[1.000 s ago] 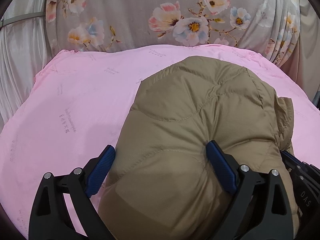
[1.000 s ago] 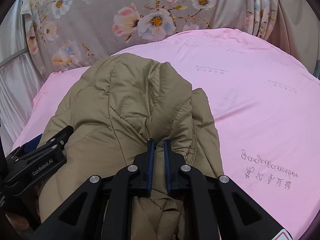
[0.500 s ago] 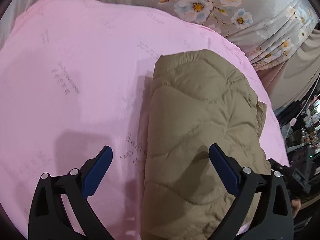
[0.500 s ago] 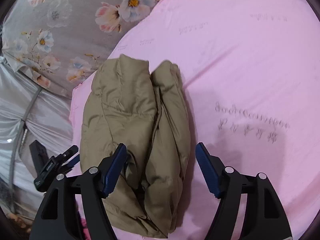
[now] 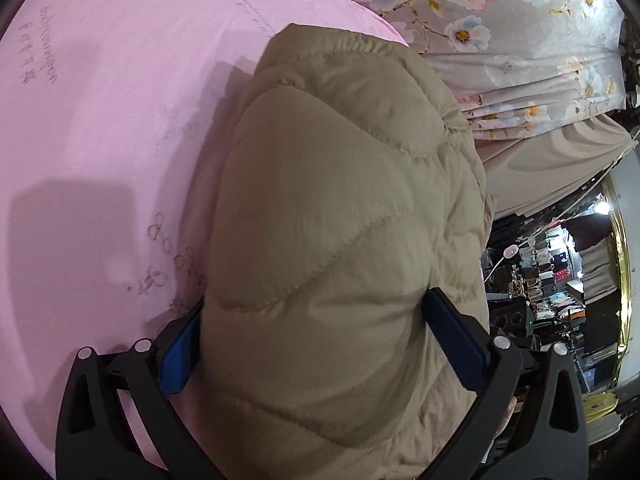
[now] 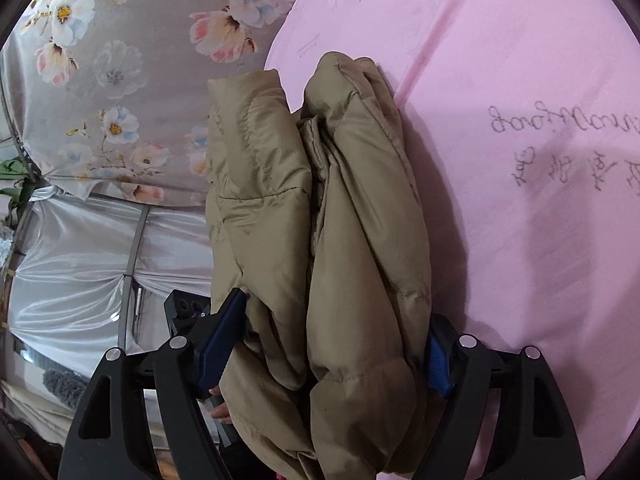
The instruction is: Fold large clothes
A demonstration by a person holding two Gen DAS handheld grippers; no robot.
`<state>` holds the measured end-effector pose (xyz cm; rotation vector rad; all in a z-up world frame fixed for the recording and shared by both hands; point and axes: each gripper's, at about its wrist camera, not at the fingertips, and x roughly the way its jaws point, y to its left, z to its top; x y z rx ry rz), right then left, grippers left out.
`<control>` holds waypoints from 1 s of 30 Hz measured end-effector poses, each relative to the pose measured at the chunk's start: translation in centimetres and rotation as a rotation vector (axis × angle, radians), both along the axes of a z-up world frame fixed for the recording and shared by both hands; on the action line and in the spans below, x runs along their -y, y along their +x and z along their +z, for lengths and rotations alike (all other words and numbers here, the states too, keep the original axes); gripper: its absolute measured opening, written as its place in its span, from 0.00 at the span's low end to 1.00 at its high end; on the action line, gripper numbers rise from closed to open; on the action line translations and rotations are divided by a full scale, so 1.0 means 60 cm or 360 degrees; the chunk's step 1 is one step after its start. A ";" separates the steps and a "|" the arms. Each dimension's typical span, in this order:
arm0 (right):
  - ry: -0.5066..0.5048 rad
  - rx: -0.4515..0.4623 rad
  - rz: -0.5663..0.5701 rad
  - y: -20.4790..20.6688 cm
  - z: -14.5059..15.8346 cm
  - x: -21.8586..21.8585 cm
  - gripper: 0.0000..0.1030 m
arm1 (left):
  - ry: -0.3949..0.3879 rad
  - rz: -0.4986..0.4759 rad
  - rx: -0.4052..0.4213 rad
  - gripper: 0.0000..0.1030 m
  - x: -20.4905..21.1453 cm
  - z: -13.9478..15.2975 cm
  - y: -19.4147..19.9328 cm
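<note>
A tan quilted puffer jacket [image 5: 340, 220] is folded into a thick bundle on the pink sheet [image 5: 100, 100]. My left gripper [image 5: 320, 340] straddles the near end of the bundle, its blue pads [image 5: 452, 336] pressed against both sides. In the right wrist view the jacket [image 6: 352, 240] shows as two folded lobes, and my right gripper [image 6: 328, 340] straddles it too, pads [image 6: 218, 340] touching both sides. The jaws of both are wide apart around the bulk.
A grey floral cloth [image 5: 500, 20] hangs at the pink sheet's edge. A silver satin drape [image 6: 80, 260] lies to the left in the right wrist view. Cluttered shelves [image 5: 560, 272] show at the right of the left wrist view.
The right gripper opened from its pinch on the jacket. Both grippers pulled back, turned, then closed in around the bundle again, which now fills both jaws.
</note>
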<state>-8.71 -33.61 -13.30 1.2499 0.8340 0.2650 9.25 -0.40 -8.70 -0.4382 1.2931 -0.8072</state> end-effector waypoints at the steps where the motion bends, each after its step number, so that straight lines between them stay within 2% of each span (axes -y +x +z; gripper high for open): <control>1: -0.0009 0.0006 0.0009 0.004 0.000 -0.001 0.77 | 0.0012 -0.0001 0.0009 0.96 0.005 0.000 -0.001; 6: -0.0091 0.0019 0.0027 0.029 0.006 -0.016 0.79 | 0.0036 0.0030 0.0057 0.96 0.018 0.003 0.000; 8: -0.0133 0.0028 0.0028 0.034 0.009 -0.021 0.76 | 0.0041 0.0036 0.0087 0.96 0.018 0.006 -0.002; 10: -0.0204 0.0050 0.0019 0.035 0.020 -0.027 0.57 | 0.0065 0.0041 0.0165 0.95 0.020 0.017 -0.010; 11: -0.0254 0.0071 0.0017 0.034 0.032 -0.030 0.51 | 0.0084 0.0044 0.0212 0.91 0.021 0.025 -0.014; 13: -0.0386 0.0148 0.0020 0.031 0.070 -0.038 0.33 | 0.0123 0.0029 0.0365 0.83 0.025 0.052 -0.028; 15: -0.0473 0.0244 0.0008 0.028 0.113 -0.045 0.29 | 0.0115 -0.0007 0.0472 0.71 0.024 0.079 -0.037; 21: -0.0748 0.0559 -0.0021 0.028 0.260 -0.067 0.27 | -0.0008 -0.0022 0.0729 0.67 0.013 0.189 -0.049; 30: -0.0910 0.0998 -0.0048 0.071 0.429 -0.082 0.27 | -0.0171 0.0035 0.1183 0.66 0.004 0.376 -0.025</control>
